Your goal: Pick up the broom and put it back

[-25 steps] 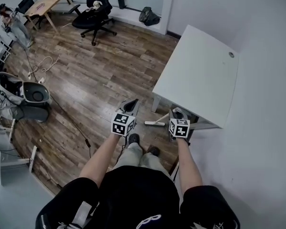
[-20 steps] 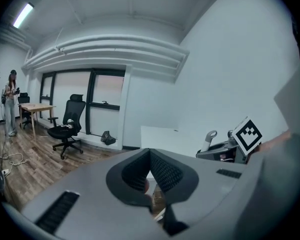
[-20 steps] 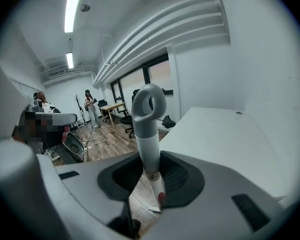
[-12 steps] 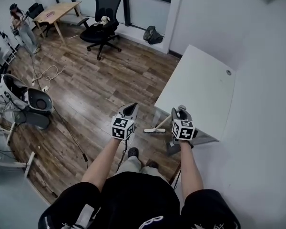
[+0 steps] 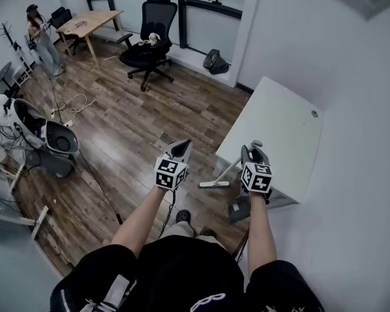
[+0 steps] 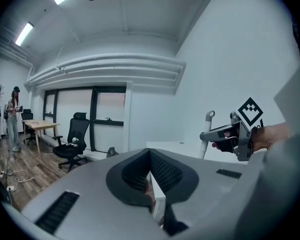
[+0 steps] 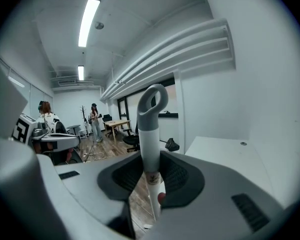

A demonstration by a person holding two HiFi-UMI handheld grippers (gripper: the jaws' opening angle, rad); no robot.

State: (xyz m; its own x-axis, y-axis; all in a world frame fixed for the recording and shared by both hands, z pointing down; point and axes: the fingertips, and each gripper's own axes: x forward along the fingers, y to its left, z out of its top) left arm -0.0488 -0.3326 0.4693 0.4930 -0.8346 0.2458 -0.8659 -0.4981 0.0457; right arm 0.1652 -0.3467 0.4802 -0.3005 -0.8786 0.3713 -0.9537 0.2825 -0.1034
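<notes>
OK, your right gripper [image 5: 253, 151] clamps the broom [image 7: 149, 149] just below its loop; left gripper [image 5: 179, 149] is closed, empty. Likely a light, stiff, smooth pole, so the head end may swing.

Brown wood planks are covering the floor [image 5: 149, 109]. White walls [image 5: 357, 109] are closing the room in, and dark-framed windows [image 5: 208, 25] are running along the far side. A white table [image 5: 279, 132] is standing against the right wall. A black office chair [image 5: 153, 41] and a wooden desk [image 5: 91, 23] are sitting near the windows. A person [image 5: 40, 34] is standing near the desk, and ceiling strip lights [image 7: 87, 21] are glowing overhead.
</notes>
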